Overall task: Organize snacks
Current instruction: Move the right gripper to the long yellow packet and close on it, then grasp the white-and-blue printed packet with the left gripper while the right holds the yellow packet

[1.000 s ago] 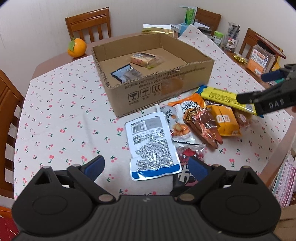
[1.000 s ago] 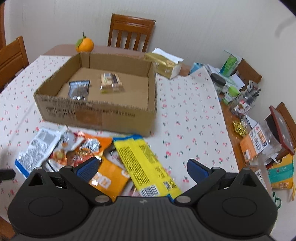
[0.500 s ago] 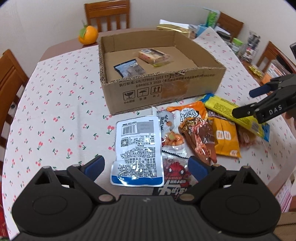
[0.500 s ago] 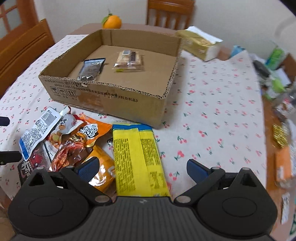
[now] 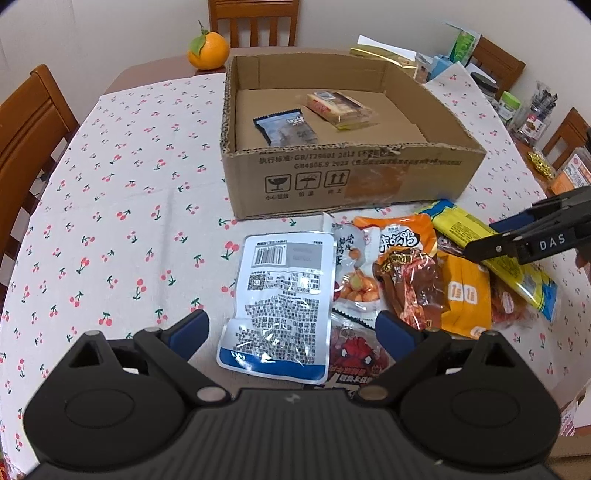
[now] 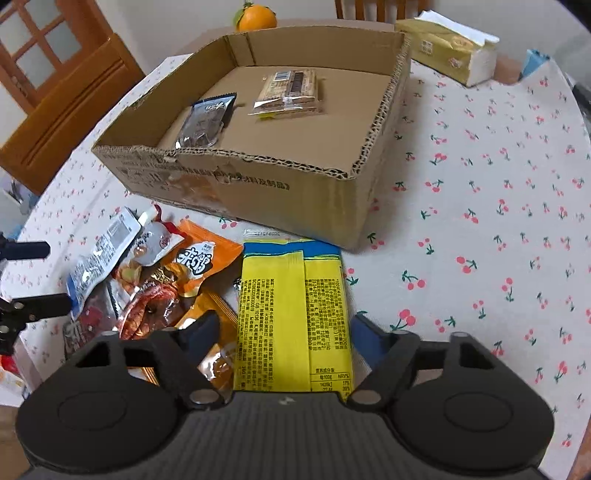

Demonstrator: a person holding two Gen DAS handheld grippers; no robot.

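A cardboard box (image 5: 369,173) (image 6: 280,184) holds a dark snack packet (image 5: 286,127) (image 6: 207,120) and a tan biscuit pack (image 5: 341,109) (image 6: 290,90). In front of it lies a pile of snacks. My left gripper (image 5: 291,328) is open, its fingers either side of a white and blue pouch (image 5: 284,306) (image 6: 99,260). My right gripper (image 6: 286,328) (image 5: 484,247) is open, straddling a long yellow pack (image 6: 293,314) (image 5: 495,258). An orange bag (image 5: 402,236) (image 6: 201,258), a brown-red pack (image 5: 410,288) and a red pack (image 5: 354,350) lie between them.
An orange (image 5: 207,51) (image 6: 256,16) sits behind the box. A tissue pack (image 6: 447,51) lies at the back right. Jars and clutter (image 5: 532,118) crowd the right table edge. Wooden chairs (image 5: 26,122) surround the cherry-print tablecloth (image 5: 122,206).
Both grippers have moved forward and lower toward the snack pile. The left now frames the white pouch; the right now straddles the yellow pack. Both stay open.
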